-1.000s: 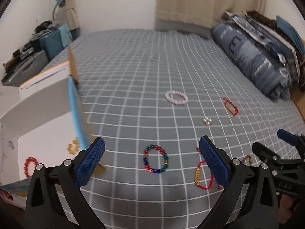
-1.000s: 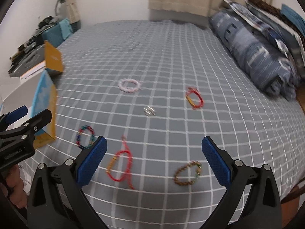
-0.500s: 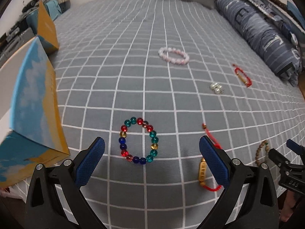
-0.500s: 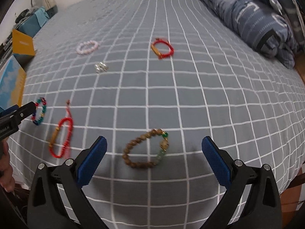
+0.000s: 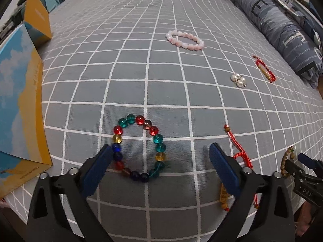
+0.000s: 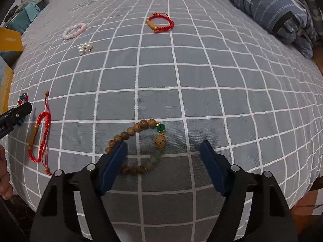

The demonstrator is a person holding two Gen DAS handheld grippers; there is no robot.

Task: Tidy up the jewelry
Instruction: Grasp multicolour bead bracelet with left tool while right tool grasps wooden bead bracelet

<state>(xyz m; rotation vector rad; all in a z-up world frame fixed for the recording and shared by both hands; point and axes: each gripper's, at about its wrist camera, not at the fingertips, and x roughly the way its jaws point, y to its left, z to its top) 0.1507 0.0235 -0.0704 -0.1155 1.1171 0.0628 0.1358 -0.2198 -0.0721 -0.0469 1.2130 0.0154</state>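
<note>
Careful: your left gripper is spread wide over the multicoloured glass-bead bracelet, the right gripper likewise over the brown wooden-bead bracelet w/ green beads. Closing off-centre could skid beads across the grey checked bedsheet. Vs 0.5 s ago, both have dropped closer.
</note>
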